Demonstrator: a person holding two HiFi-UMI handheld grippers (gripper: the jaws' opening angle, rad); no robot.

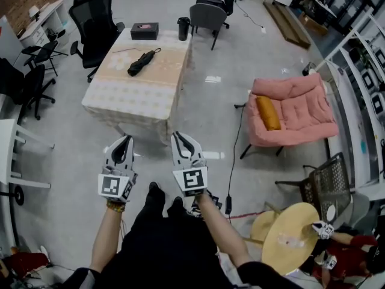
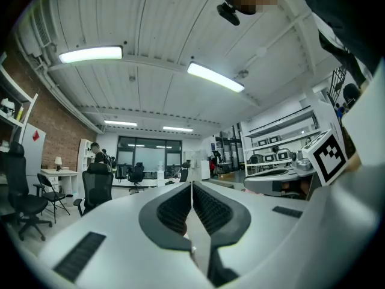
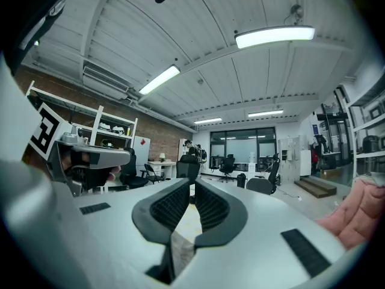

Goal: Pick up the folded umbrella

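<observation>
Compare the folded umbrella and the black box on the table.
The folded umbrella is long and slim, lying diagonally mid-table; the black box is squat and rectangular, at the far edge. The black box bears a pinkish patch on top; the folded umbrella is plain. Both are black and rest on the table.

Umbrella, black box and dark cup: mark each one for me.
umbrella (image 1: pixel 141 64), head view, middle of its folded canopy.
black box (image 1: pixel 151 29), head view, its top face.
dark cup (image 1: pixel 183 29), head view, its side wall.
</observation>
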